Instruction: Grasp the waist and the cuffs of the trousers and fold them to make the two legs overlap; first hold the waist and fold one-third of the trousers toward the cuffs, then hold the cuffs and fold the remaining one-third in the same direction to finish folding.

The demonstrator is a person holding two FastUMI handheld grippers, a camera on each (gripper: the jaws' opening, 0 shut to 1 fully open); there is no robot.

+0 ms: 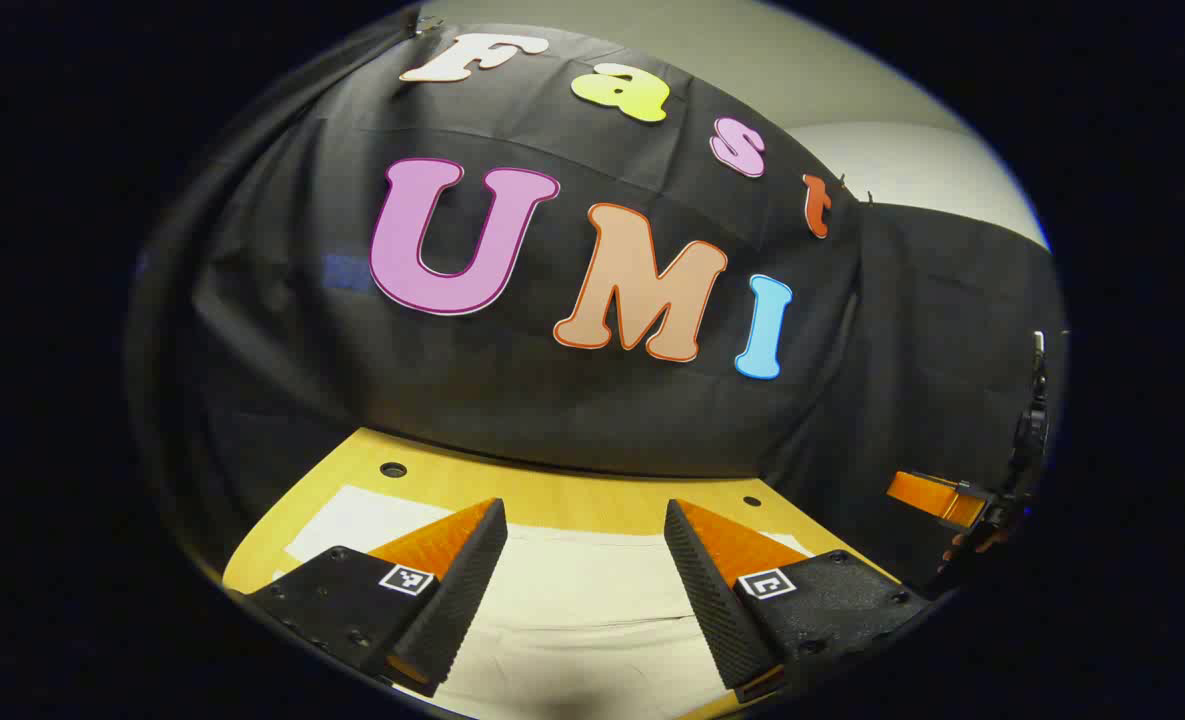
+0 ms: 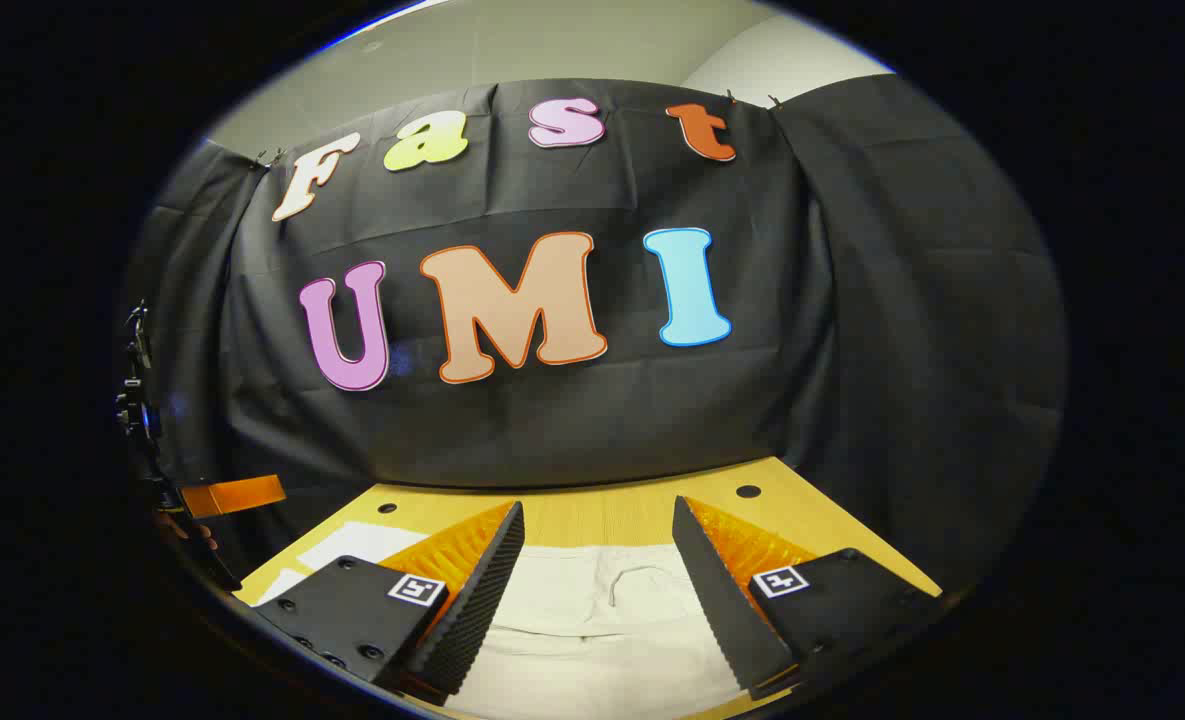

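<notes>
Trousers: pale cream trousers (image 1: 572,610) lie flat on the wooden tabletop (image 1: 572,495), reaching under both tools; in the right gripper view the cloth (image 2: 602,610) shows a curved seam, perhaps a pocket or fly, which hints at the waist end, though I cannot be sure.
Left tool: the left tool (image 1: 586,575) hangs above the cloth with its fingers spread wide, gripping nothing.
Right tool: the right tool (image 2: 598,580) is likewise released, fingers apart over the fabric, nothing between them.
Other things: a white sheet (image 1: 352,520) lies under or beside the trousers at the far left of the tabletop; whether it is paper or cloth I cannot tell.
Step in hand: judged to be the first one, taking hold of waist and cuffs; neither tool touches the fabric yet.
How to do it well: lower each tool to an outer edge of the garment, not the middle, so one finger slides beneath the layer and the other closes on top.
Care: pinch hem or waistband only, not both legs bunched; close both tools before lifting, and lift evenly so the legs come to overlap without twisting.
</notes>
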